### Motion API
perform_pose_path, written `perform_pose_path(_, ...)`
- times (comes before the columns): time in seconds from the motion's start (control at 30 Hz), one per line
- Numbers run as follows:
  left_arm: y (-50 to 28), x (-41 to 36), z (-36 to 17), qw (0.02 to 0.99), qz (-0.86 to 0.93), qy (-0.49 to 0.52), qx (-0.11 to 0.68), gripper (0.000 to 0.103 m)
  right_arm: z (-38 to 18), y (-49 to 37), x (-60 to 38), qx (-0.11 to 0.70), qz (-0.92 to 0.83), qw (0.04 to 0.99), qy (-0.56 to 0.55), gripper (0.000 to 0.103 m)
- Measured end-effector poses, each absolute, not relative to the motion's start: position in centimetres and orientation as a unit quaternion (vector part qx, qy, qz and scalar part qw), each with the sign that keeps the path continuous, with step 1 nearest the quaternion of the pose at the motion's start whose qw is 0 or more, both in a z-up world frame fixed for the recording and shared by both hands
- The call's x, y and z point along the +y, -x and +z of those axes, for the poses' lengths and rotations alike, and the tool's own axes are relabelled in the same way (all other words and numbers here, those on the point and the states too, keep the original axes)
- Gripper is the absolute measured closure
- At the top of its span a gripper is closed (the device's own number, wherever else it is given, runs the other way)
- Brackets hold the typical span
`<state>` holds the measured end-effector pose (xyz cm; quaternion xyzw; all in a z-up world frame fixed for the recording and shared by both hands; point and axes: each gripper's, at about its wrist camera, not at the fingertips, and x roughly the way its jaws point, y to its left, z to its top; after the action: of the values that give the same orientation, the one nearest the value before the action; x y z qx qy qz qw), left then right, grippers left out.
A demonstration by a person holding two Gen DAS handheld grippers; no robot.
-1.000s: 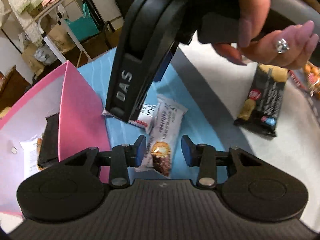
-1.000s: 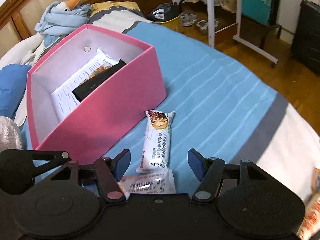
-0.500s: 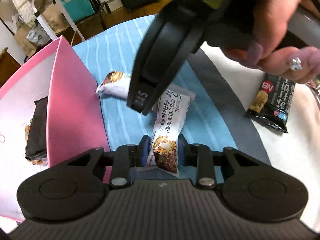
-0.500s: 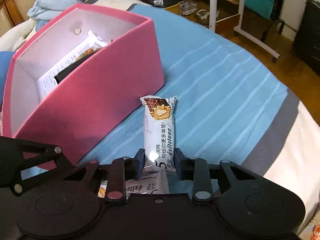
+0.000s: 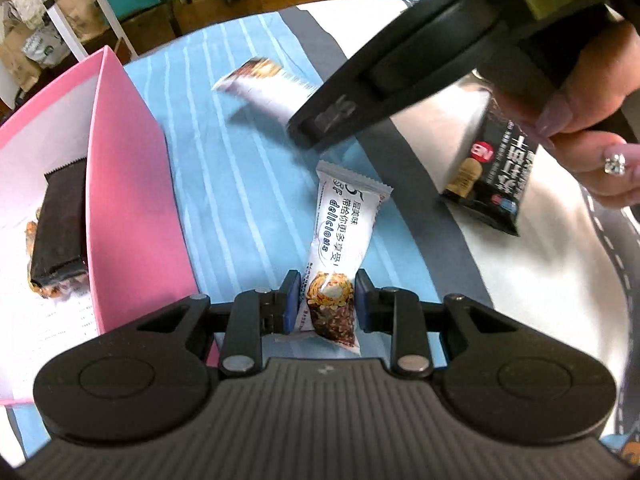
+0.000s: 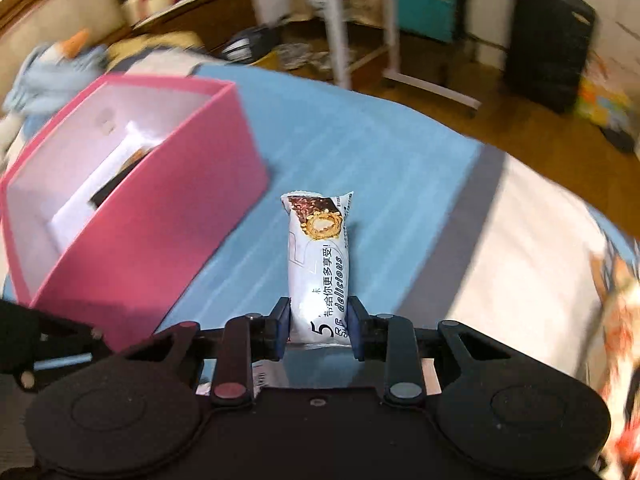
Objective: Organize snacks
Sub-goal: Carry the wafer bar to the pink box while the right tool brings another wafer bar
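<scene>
Blue-striped bedding lay under both bars. Your left gripper pinched one white snack bar by its end; your right gripper clamped another bar beside the pink box. End-held wrappers could slip or droop against the rim.

Both grippers were open a second ago; now the left gripper and right gripper each pinch a white snack bar, the right one's bar lifted off the blue bedspread.
</scene>
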<state>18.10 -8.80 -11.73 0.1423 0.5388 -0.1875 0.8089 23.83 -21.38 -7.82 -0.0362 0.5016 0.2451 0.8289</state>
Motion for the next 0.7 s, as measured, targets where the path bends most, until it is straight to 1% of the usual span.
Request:
perform_pose_path(0.27,-17.3,-7.2,-10.4,0.802,-0.207,-0.117,0.548,0.076,-6.5,-20.2,-24.0,0.497,0.173,0.850,0.002,0.069)
perform_pose_path(0.47,-15.3,-6.1,-9.2,0.797,-0.221,-0.101,0.552,0.076,-5.7,-16.4,-24.1,0.504,0.111,0.857,0.002,0.069)
perform_pose_path(0.7,-13.5,-4.7,-7.0,0.787,-0.249,-0.081,0.558,0.076,-3.6,-12.3,-23.5,0.516,0.105,0.850,0.004,0.069)
